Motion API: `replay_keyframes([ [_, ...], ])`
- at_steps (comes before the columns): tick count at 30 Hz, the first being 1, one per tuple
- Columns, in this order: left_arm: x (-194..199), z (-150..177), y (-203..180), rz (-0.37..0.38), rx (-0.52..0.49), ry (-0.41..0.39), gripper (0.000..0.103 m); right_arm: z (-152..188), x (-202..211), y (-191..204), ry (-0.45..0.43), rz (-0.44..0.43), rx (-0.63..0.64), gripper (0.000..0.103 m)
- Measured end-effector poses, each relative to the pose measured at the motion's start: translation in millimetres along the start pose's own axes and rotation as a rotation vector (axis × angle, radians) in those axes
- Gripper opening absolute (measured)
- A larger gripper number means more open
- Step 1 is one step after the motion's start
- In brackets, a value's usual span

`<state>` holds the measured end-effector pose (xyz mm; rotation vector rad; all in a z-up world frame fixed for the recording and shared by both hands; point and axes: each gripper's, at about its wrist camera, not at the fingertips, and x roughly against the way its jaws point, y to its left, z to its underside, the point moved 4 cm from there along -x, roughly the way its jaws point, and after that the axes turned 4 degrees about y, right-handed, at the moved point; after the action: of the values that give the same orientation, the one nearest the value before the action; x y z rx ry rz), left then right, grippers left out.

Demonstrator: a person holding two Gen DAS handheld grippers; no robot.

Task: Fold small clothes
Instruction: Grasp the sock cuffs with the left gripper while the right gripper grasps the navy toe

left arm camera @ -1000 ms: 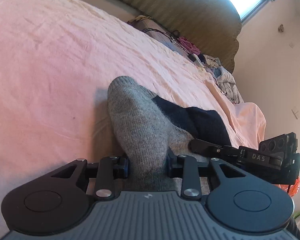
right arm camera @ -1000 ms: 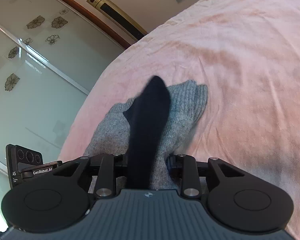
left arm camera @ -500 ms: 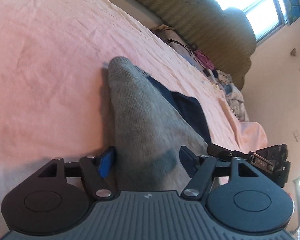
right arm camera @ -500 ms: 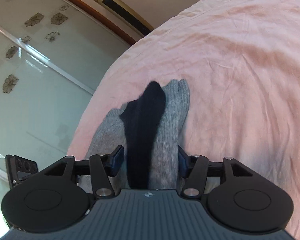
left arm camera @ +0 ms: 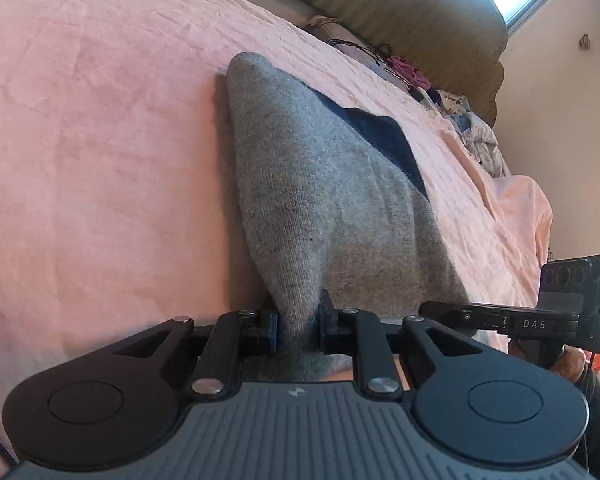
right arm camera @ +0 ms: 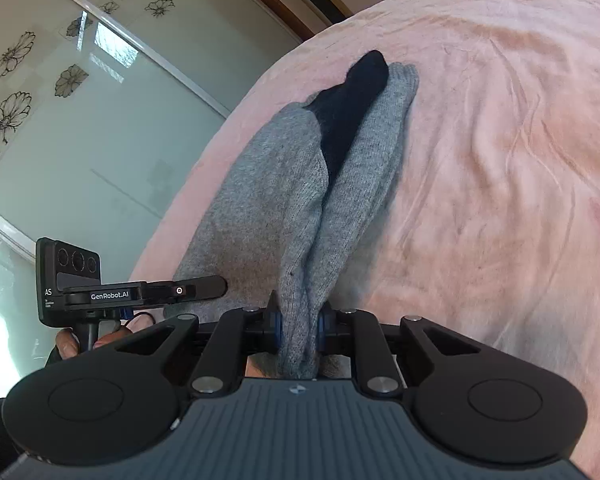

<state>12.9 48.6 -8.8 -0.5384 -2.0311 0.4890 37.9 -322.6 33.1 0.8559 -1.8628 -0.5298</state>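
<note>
A grey knit sock (left arm camera: 308, 200) with a dark navy part (left arm camera: 380, 136) lies on the pink bed sheet (left arm camera: 100, 140). My left gripper (left arm camera: 296, 320) is closing on the near end of the grey fabric, which is bunched between its pads. In the right wrist view the grey sock (right arm camera: 276, 200) runs away from me with the navy part (right arm camera: 352, 108) at its far end. My right gripper (right arm camera: 298, 320) is closing too, pinching a fold of grey fabric. Each gripper's finger (left arm camera: 452, 310) (right arm camera: 196, 286) shows at the other view's edge.
A padded headboard (left arm camera: 400, 4) and a heap of clothes (left arm camera: 472, 132) are at the far end of the bed. A glass sliding door with flower prints (right arm camera: 80, 120) stands beyond the bed's edge. A hand (right arm camera: 68, 344) holds the left gripper's handle.
Both grippers opened wide, slid along the sock, and have closed on grey fabric. The raised navy part has dropped flat toward the far end.
</note>
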Motion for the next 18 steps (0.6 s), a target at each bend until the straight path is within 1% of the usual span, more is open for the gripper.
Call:
replay_keyframes([
  [1, 4.1, 0.7, 0.0, -0.009, -0.009, -0.006, 0.021, 3.9, -1.4, -3.8, -0.008, 0.008, 0.001, 0.019],
  [2, 10.9, 1.2, -2.5, -0.028, -0.023, -0.017, 0.023, 3.7, 0.9, -7.7, -0.018, -0.02, -0.018, 0.023],
  [3, 21.0, 0.4, -6.5, -0.051, -0.035, -0.049, 0.027, 1.5, 4.7, -10.6, -0.017, -0.031, -0.043, 0.024],
  [4, 31.4, -2.4, -11.5, -0.065, -0.051, -0.098, 0.029, -1.5, 11.8, -10.8, -0.035, -0.02, -0.051, 0.034],
  [5, 41.0, -6.7, -18.2, -0.073, -0.076, -0.156, 0.039, -5.6, 20.3, -9.3, -0.073, -0.003, -0.046, 0.042],
  [6, 49.2, -12.4, -28.8, -0.088, -0.116, -0.225, 0.062, -13.5, 31.8, -6.9, -0.128, 0.007, -0.034, 0.045],
  [7, 52.4, -16.5, -39.1, -0.106, -0.152, -0.279, 0.074, -22.8, 38.8, -4.5, -0.167, 0.007, -0.031, 0.052],
  [8, 50.7, -21.7, -52.0, -0.126, -0.2, -0.326, 0.082, -34.7, 42.9, -2.6, -0.202, 0.007, -0.032, 0.056],
  [9, 43.8, -25.7, -64.3, -0.138, -0.248, -0.342, 0.082, -50.4, 44.1, -0.9, -0.23, 0.007, -0.036, 0.058],
  [10, 33.8, -28.5, -74.8, -0.147, -0.286, -0.342, 0.082, -65.6, 41.3, 0.0, -0.251, 0.008, -0.043, 0.06],
  [12, 5.3, -30.2, -91.4, -0.168, -0.352, -0.326, 0.082, -94.6, 26.1, -2.6, -0.26, -0.002, -0.058, 0.061],
  [13, -9.5, -29.5, -96.1, -0.182, -0.377, -0.301, 0.082, -106.3, 17.1, -5.5, -0.255, 0.006, -0.08, 0.061],
  [15, -35.2, -23.6, -98.1, -0.215, -0.412, -0.245, 0.081, -128.2, -7.9, -10.2, -0.216, 0.034, -0.098, 0.061],
  [16, -42.6, -19.7, -97.1, -0.227, -0.43, -0.241, 0.081, -135.8, -24.0, -12.8, -0.182, 0.058, -0.091, 0.061],
  [17, -48.2, -12.7, -96.9, -0.245, -0.477, -0.243, 0.081, -137.9, -35.5, -14.0, -0.15, 0.087, -0.078, 0.057],
  [18, -53.0, -6.3, -98.2, -0.265, -0.534, -0.244, 0.081, -138.1, -47.3, -15.1, -0.119, 0.123, -0.047, 0.027],
])
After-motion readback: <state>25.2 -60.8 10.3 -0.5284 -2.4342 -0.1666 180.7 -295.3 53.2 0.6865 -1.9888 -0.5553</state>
